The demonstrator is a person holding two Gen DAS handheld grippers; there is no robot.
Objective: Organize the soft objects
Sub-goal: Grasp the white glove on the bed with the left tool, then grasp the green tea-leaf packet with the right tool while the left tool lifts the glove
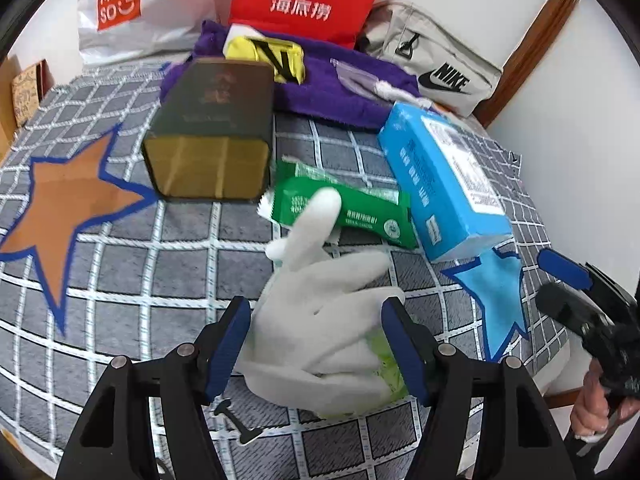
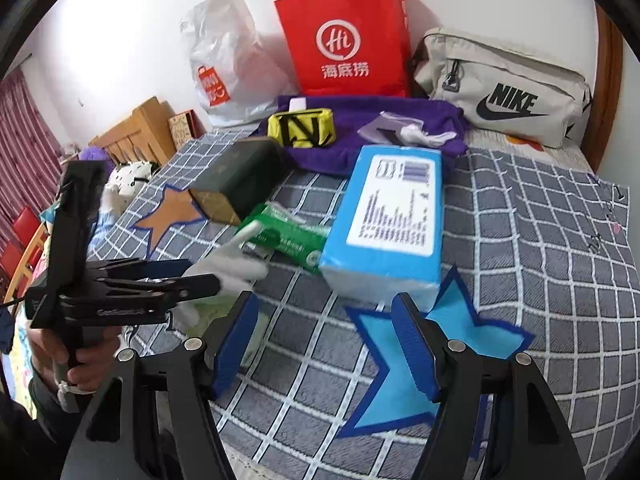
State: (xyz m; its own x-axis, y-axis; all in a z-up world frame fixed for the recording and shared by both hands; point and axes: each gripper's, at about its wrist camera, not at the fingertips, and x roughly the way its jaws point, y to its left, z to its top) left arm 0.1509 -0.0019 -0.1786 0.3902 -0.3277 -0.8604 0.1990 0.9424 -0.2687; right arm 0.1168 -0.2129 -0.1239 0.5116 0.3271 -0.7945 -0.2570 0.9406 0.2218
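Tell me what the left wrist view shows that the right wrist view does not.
Only left: the white glove whole, between the open left gripper's fingers. Only right: the curtain, the wooden headboard, and the open right gripper above the blue star. Both: red bag, blue box, green packet.

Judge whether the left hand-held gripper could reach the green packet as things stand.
Probably not directly: the white glove lies between the open fingers of the left hand-held gripper and drapes over the green packet just beyond.
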